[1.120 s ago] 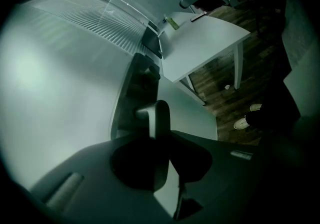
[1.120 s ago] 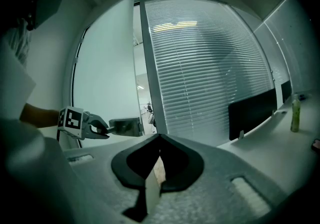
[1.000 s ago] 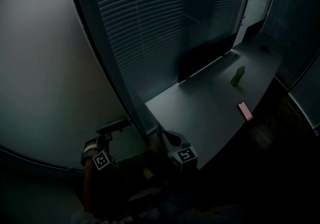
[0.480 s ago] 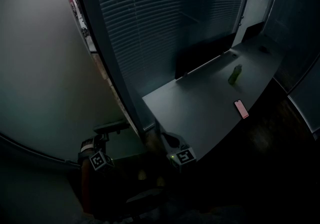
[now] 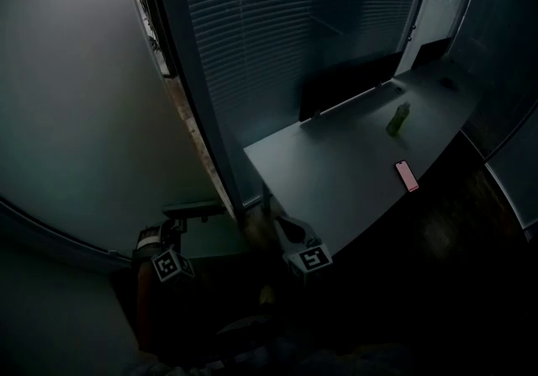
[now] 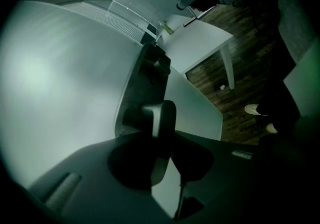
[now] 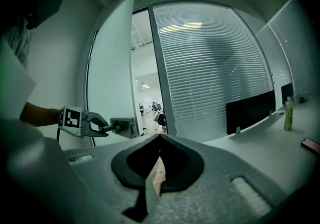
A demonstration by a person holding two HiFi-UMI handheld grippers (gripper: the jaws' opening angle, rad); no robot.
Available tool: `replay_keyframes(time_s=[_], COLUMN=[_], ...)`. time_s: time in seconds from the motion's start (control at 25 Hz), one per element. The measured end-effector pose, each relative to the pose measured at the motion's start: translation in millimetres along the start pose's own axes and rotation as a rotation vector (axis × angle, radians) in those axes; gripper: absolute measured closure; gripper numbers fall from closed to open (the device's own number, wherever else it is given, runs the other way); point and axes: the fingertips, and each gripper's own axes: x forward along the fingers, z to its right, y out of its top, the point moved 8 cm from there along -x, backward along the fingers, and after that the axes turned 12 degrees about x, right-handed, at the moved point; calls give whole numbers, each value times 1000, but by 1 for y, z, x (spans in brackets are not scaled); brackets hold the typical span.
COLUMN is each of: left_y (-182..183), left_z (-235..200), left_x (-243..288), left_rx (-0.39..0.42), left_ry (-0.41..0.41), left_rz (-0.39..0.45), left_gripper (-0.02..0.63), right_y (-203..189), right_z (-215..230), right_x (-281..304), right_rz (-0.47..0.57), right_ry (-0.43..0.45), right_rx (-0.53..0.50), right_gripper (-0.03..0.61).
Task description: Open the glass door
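**Hauling the door open by its handle**

Standing ajar at left: door (image 5: 76,113), frosted glass, smooth and flat, with a bright gap along the dark frame (image 5: 189,88). Hooked round its stubby metal handle (image 7: 122,126) with the left gripper (image 7: 104,128), jaws just eased wider yet gripping the bar. Best to pull level along the swing's arc, without twisting off that slick lever. Clenched on nothing, the right gripper (image 7: 154,180), near the matte tabletop (image 5: 353,172) and slatted blinds (image 5: 277,29).

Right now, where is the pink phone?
Head view, right side: the phone lies flat on the desk close to its right edge, with the green bottle standing further back.
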Motion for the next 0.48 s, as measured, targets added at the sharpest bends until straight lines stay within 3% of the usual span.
replay_keyframes(time_s=[0.24, 0.48], left_y=[-3, -4], left_z=[16, 38], left_x=[-19, -49], left_rx=[46, 49], left_ry=[18, -21], left_rz=[5, 20], left_gripper=[520, 520], right_y=[-11, -19], right_z=[-24, -52], right_x=[-22, -52], right_rz=[2, 15], right_ry=[-3, -16], right_rx=[-8, -11], right_gripper=[577, 577])
